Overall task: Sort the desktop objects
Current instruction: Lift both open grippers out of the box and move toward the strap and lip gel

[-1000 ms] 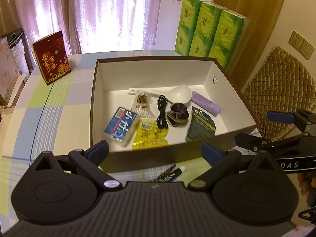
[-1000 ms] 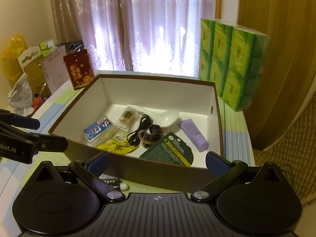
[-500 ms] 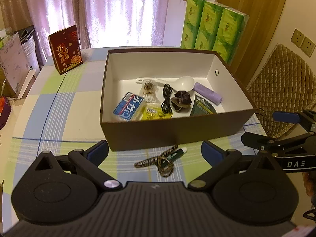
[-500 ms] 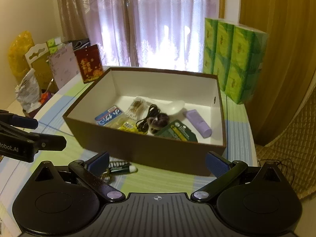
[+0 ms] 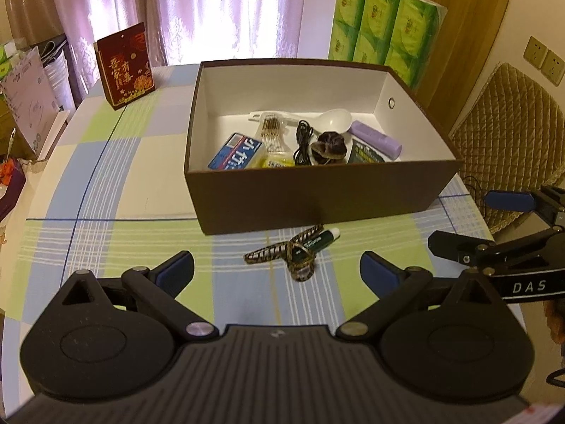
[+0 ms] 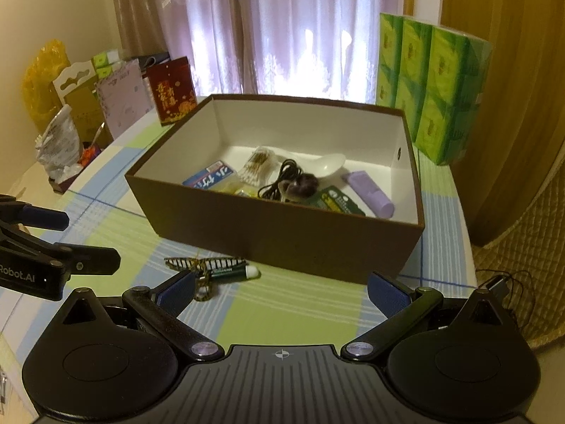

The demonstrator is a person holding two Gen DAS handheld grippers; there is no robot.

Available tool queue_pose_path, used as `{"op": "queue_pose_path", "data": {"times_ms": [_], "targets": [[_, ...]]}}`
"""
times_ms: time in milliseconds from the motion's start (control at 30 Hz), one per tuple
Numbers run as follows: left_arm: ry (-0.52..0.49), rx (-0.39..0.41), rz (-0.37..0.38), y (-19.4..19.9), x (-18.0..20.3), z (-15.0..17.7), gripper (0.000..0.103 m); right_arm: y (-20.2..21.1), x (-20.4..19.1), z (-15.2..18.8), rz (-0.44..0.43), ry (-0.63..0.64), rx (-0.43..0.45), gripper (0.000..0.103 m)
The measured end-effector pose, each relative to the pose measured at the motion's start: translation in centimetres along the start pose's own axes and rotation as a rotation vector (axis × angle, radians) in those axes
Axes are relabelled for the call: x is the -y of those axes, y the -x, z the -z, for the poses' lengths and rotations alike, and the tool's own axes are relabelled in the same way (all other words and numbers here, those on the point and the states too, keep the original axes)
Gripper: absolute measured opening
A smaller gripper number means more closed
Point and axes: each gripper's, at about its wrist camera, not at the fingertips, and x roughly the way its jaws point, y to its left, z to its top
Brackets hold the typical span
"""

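Fingers (image 5: 176, 270) spread, empty — hair tie (image 5: 295, 258), tube (image 5: 319, 240) beside box (image 5: 317, 194) wall

Leopard-print hair tie (image 5: 296, 259) and green tube (image 5: 319, 240) lie touching before brown box (image 5: 317, 194).

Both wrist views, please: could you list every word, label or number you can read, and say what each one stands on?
"DAS": on the right gripper, seen from the left wrist.
"Robot.AI": on the left gripper, seen from the right wrist.
Gold characters on the red box: too blurred to read.
White characters on the blue pack: unreadable.
Print on the dark green tube, dark green packet and green tissue packs: too small.
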Motion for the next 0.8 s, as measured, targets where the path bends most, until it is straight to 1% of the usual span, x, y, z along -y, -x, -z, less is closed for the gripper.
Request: {"op": "queue_pose_path", "data": {"times_ms": [200,433,633,800], "targets": [[-0.012,-0.008,-0.003,-0.5,-0.5,1.1,0.099,-0.5,0.2,1.0,0.01,-0.012,-0.021,0.101],[-0.063,-0.016,0.008,-1.8,-0.7,2.8,0.099,-1.7,0.7,3.1,0.017,-0.04,-0.067,0.101],[-0.107,-0.006,0.054,-3.1,-0.8,3.7,0.098,-3.2,1.2,4.6,0.027,-0.055,-0.117,0.101],[-0.183,0.013,0.116,-4.6,-0.8,3.7,0.098,-4.1,2.4,5.1,0.046,-0.08,-0.141,0.101]]}}
